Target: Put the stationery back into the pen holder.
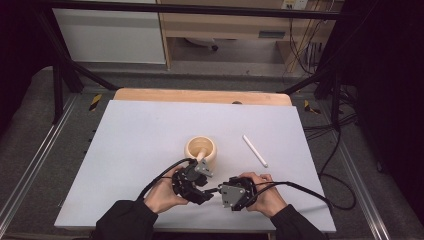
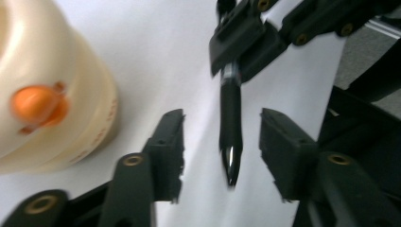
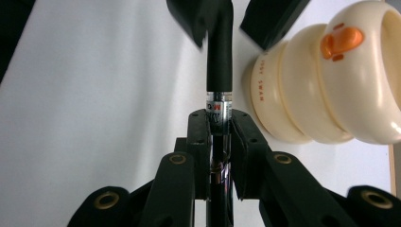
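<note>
Pen [image 2: 231, 137], uncapped, near the table's [image 1: 125, 150] front edge beside the cream holder [image 1: 201, 148]. Left gripper [image 2: 221, 149]: jaws spread around the tip, not touching. Right gripper [image 3: 218, 142]: pinching the barrel. White cap [image 1: 255, 150] lies well apart; stowing apparently remains.

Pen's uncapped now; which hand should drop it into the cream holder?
Right, probably. The right gripper is shut on the pen, beside the holder. The left gripper's fingers stand open around its tip.
</note>
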A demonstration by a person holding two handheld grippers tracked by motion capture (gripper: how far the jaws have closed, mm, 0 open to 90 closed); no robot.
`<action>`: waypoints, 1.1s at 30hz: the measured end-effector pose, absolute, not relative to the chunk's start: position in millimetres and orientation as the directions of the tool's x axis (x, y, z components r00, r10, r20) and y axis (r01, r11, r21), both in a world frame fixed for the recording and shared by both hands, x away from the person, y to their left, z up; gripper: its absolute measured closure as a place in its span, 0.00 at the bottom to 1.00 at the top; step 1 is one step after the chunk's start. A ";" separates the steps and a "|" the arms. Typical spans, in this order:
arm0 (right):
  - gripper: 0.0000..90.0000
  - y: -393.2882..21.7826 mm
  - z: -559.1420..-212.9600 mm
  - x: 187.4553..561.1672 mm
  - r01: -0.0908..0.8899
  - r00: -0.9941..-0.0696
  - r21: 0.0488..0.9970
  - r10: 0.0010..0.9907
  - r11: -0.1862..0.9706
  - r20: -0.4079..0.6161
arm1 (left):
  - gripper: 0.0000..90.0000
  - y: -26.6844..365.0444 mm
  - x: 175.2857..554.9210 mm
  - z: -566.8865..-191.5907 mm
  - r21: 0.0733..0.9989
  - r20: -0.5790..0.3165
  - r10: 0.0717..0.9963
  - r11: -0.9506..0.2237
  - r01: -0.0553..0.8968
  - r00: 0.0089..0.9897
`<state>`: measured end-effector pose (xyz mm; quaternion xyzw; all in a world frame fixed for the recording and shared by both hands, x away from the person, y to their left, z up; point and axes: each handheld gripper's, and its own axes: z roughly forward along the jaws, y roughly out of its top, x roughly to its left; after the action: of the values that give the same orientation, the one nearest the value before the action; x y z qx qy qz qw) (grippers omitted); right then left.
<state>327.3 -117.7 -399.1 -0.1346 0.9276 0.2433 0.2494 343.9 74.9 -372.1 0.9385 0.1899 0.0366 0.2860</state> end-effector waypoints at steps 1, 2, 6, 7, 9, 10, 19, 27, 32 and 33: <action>0.88 -118.1 -399.0 328.1 -0.368 -0.839 0.380 -0.127 0.848 -0.530 | 0.49 78.2 343.2 -372.4 0.553 -0.026 0.381 -0.765 0.331 0.924; 0.88 -118.5 -399.2 328.9 -0.367 -0.837 0.377 -0.126 0.851 -0.532 | 0.47 81.8 342.5 -373.1 0.558 -0.022 0.388 -0.760 0.333 0.921; 0.88 -121.8 -399.0 331.7 -0.349 -0.842 0.376 -0.110 0.858 -0.528 | 0.39 98.4 341.8 -376.4 0.569 -0.023 0.416 -0.742 0.354 0.909; 0.89 -122.8 -399.0 332.1 -0.343 -0.845 0.378 -0.107 0.860 -0.524 | 0.37 104.6 341.5 -378.2 0.572 -0.026 0.427 -0.735 0.364 0.904; 0.88 -125.5 -398.7 333.4 -0.333 -0.848 0.382 -0.096 0.862 -0.522 | 0.34 113.7 341.7 -381.1 0.576 -0.032 0.446 -0.723 0.381 0.894; 0.89 -126.5 -398.6 334.0 -0.330 -0.847 0.382 -0.092 0.863 -0.524 | 0.32 120.1 341.8 -383.0 0.581 -0.030 0.461 -0.714 0.390 0.887; 0.88 -135.5 -397.0 340.1 -0.274 -0.860 0.400 -0.036 0.875 -0.509 | 0.18 162.9 342.3 -395.5 0.621 -0.028 0.560 -0.639 0.453 0.828; 0.88 -143.2 -395.3 343.8 -0.221 -0.868 0.430 0.024 0.875 -0.495 | 0.12 197.3 343.4 -413.1 0.644 -0.039 0.642 -0.570 0.511 0.765; 0.88 -149.1 -396.1 345.3 -0.173 -0.876 0.464 0.080 0.869 -0.476 | 0.12 216.3 343.2 -421.8 0.656 -0.034 0.687 -0.533 0.534 0.726; 0.89 -150.4 -396.3 346.1 -0.166 -0.877 0.472 0.089 0.866 -0.472 | 0.12 219.5 343.2 -422.5 0.659 -0.036 0.694 -0.524 0.539 0.719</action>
<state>346.1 -150.4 -396.3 -0.0206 0.9337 0.2585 0.2469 343.2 219.5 -422.5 0.8652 0.3563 0.1163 0.3331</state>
